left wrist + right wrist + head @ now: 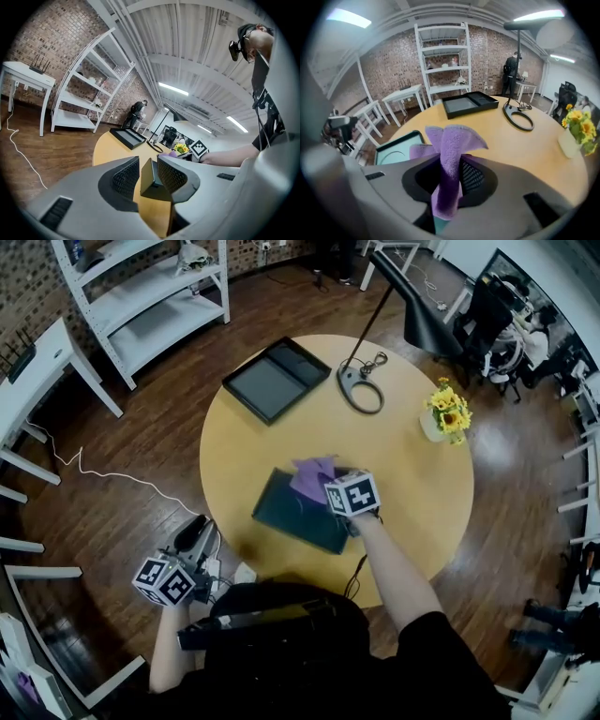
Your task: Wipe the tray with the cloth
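The right gripper [352,493] has its fingers closed on the purple cloth [451,145]. The cloth bunches between the pads and fans out past the tips. The dark green tray [292,512] lies flat on the round surface [412,493], under and left of these fingers. The cloth hangs over its far corner; contact with the tray cannot be told. The gripper's marker cube hides the tray's right corner in the head view.

Beyond the fingers are a black tray [468,104] and a lamp base ring [518,117]. A vase of yellow flowers [576,129] stands to their right. All three are well apart from the green tray.

The left gripper [169,579] is off the surface's edge, over the wooden floor [122,502]. Its fingers [125,177] stand a narrow gap apart and grip nothing. The green tray shows through the gap, far ahead. A white shelf unit [89,98] stands to their left.
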{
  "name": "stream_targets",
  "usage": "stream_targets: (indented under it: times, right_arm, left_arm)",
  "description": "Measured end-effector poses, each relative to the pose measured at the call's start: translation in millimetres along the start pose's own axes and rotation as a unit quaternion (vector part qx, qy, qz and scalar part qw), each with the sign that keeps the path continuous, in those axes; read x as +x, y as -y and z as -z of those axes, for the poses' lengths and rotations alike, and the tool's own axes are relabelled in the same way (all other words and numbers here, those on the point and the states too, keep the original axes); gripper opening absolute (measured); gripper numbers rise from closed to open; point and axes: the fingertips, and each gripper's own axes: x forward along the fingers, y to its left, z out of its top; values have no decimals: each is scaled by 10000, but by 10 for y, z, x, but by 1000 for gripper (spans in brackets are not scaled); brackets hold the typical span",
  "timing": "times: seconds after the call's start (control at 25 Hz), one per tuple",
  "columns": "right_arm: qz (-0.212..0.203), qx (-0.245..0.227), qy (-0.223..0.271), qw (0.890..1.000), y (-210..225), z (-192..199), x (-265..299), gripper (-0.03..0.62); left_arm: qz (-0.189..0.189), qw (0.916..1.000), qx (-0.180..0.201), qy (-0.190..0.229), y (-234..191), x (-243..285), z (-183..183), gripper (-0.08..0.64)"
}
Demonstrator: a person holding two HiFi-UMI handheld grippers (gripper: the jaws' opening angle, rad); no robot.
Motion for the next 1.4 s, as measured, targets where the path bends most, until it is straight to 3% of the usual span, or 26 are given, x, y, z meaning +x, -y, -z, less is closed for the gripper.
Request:
stream_targets:
  times: [0.2,0.28,0.4,0.56,0.64,0.76,1.2,1.4]
  right_arm:
    - [-1543,343,930,9830,-521,-365,-534,78]
    - [-1973,165,901,9761,-798,-408,-650,78]
    - [-2435,-257,430,9686,-1223,-231,-621,80]
    - [-2242,-831,-549,9694,-1360,307,-290,78]
    - [-2152,-893,-828,9689,-1294,528,-175,80]
    - [-2127,-690,-700,9722,-1189,532,-172,80]
    - [-1327,-550,-471,9885,-642,401,-197,80]
    - [-1157,-162,-327,9926,-290,398,-232,80]
  left_arm:
    - [59,10000,-25,-32,125,105,47,114]
    - [114,9999,8,-16,186,161,19,114]
    - [193,9998,34,64,261,214,-50,114]
    - [203,9997,71,79,287,204,-70,114]
    - [182,9998,71,67,290,175,-61,114]
    - [170,9998,60,57,280,136,-62,114]
    - [251,9997,-1,37,238,101,-67,112]
    - [398,9991,87,-96,317,242,-3,95]
